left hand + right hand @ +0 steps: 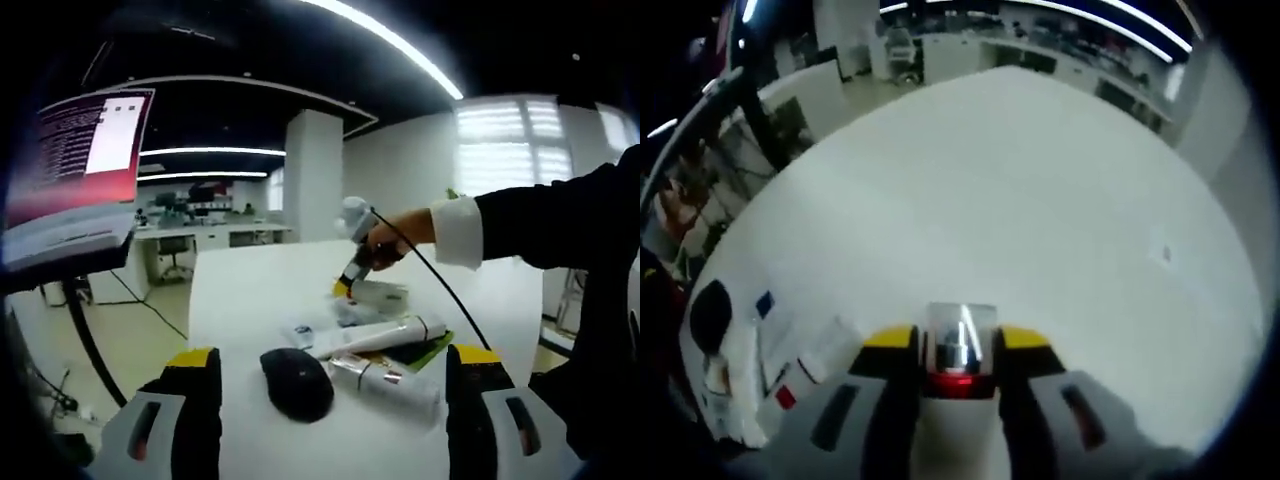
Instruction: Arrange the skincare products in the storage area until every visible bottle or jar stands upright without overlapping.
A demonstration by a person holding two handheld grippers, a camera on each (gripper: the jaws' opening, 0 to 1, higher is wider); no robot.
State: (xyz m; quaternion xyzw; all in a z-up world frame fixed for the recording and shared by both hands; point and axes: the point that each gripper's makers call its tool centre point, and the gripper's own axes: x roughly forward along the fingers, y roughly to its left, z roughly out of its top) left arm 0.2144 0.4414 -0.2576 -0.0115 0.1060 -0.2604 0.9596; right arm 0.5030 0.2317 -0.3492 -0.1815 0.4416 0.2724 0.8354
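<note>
In the left gripper view, several skincare products lie in a heap on the white table (250, 290): a black round jar (297, 383), a long white tube (378, 335) and a silver-wrapped tube (385, 377) on its side. My left gripper (336, 357) stands open just short of the black jar, with nothing between its jaws. A hand holds my right gripper (350, 275) over the far side of the heap. In the right gripper view, my right gripper (958, 340) is shut on a small bottle (960, 345) with a clear cap and a red band.
A laptop (75, 170) on a stand rises at the left, off the table. The person's dark sleeve (560, 215) reaches in from the right. In the right gripper view the black jar (710, 312) and white tubes (745, 385) lie at the left, with bare tabletop (1040, 200) beyond.
</note>
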